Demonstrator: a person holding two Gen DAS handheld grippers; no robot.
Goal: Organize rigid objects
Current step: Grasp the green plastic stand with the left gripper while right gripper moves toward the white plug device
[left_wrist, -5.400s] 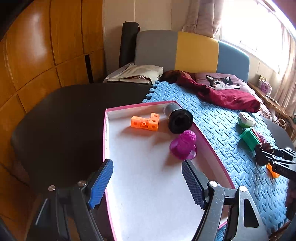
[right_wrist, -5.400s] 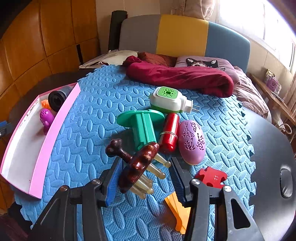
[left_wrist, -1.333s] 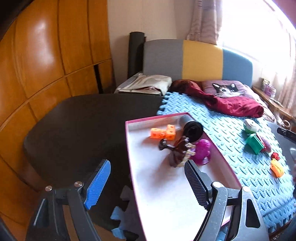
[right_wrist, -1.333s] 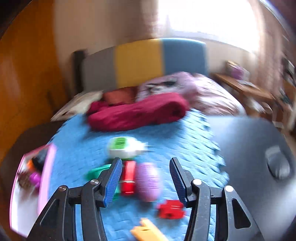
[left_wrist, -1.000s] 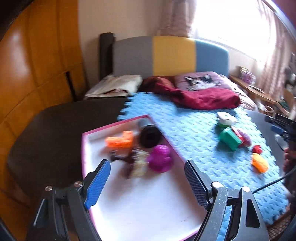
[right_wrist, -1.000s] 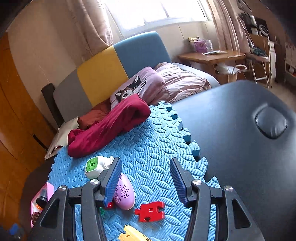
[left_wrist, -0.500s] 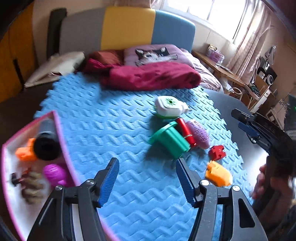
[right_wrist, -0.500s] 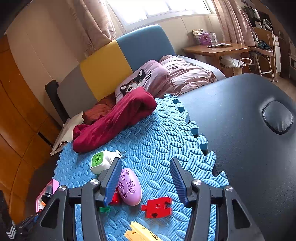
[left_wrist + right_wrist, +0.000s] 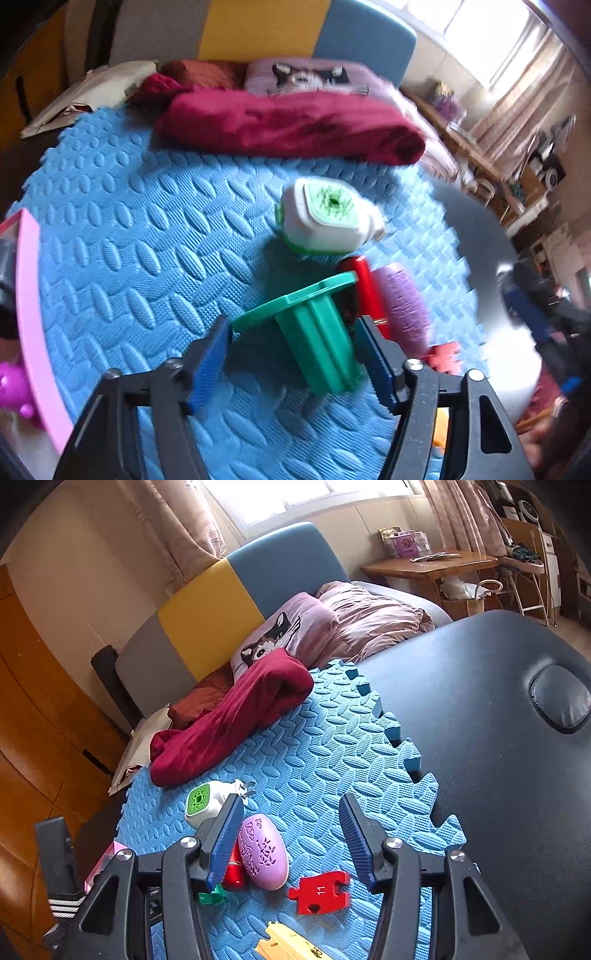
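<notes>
Step in hand: the left gripper (image 9: 291, 362) is lined up on a green plastic piece (image 9: 314, 332), apparently the next thing to be picked up and sorted.

Where the piece is: it lies on its side on the blue foam mat (image 9: 129, 229), its flat flange pointing away from the camera and its ribbed stem pointing toward it. A red cylinder (image 9: 364, 291) and a purple oval case (image 9: 400, 306) sit just beside it on the right; whether they touch it is unclear because this view is blurred.

Left tongs: parted, with one blue pad on each side of the green stem. The right pad looks close to the stem; the left pad is apart from it. Nothing is gripped yet.

Right tongs: the right gripper (image 9: 291, 843) hangs spread wide and empty above the mat, over the purple case and near a red puzzle piece (image 9: 320, 890).

Destination: the pink tray (image 9: 33, 332) shows at the left edge of the left view, with a magenta toy (image 9: 13, 384) inside.

Next move, as a judgement: squeeze evenly on the stem without nudging the red cylinder, lift clear, then carry the piece left to the tray.

Pose: the left tool tilts down toward the mat, low and close; the right is held higher, angled across the mat toward a dark padded table (image 9: 480, 720).

Also present: a white and green plug-in device (image 9: 325, 221), a dark red cloth (image 9: 288, 125).
</notes>
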